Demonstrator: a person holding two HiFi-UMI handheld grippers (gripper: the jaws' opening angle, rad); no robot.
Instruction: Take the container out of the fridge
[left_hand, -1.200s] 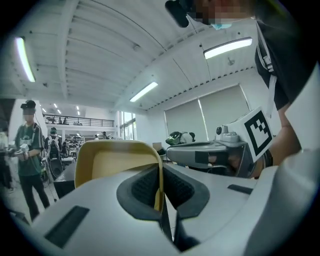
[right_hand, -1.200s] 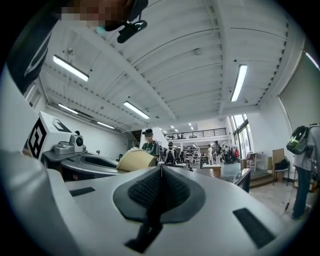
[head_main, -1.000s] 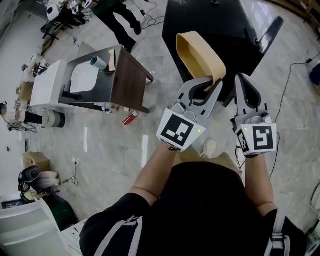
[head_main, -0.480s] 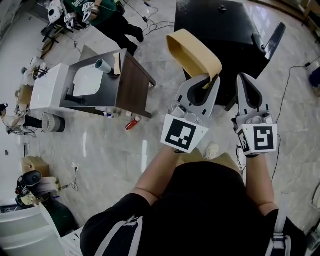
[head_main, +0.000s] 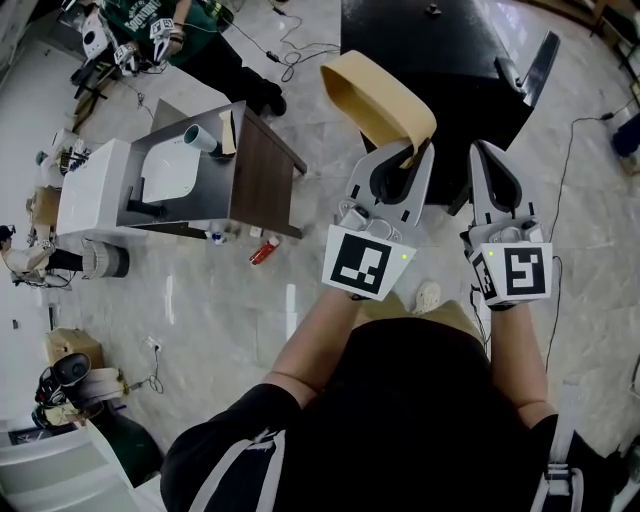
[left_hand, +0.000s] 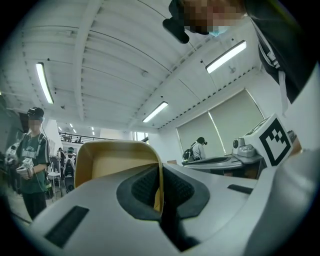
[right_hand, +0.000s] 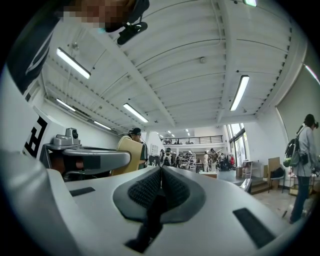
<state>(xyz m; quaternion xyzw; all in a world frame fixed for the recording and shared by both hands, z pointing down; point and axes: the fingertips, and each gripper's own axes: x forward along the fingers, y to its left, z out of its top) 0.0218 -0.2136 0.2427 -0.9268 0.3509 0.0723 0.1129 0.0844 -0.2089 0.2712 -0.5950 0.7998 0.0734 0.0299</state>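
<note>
Aloft, left claw (head_main: 405, 152) pinches the rim of a tan container (head_main: 372, 92) (smooth, rounded); right claw (head_main: 492, 156) pressed together.

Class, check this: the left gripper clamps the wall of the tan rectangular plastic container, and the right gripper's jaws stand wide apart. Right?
No: the right gripper has its jaws shut together on nothing, as the right gripper view shows. The left gripper does clamp the wall of the tan rectangular plastic container.
</note>
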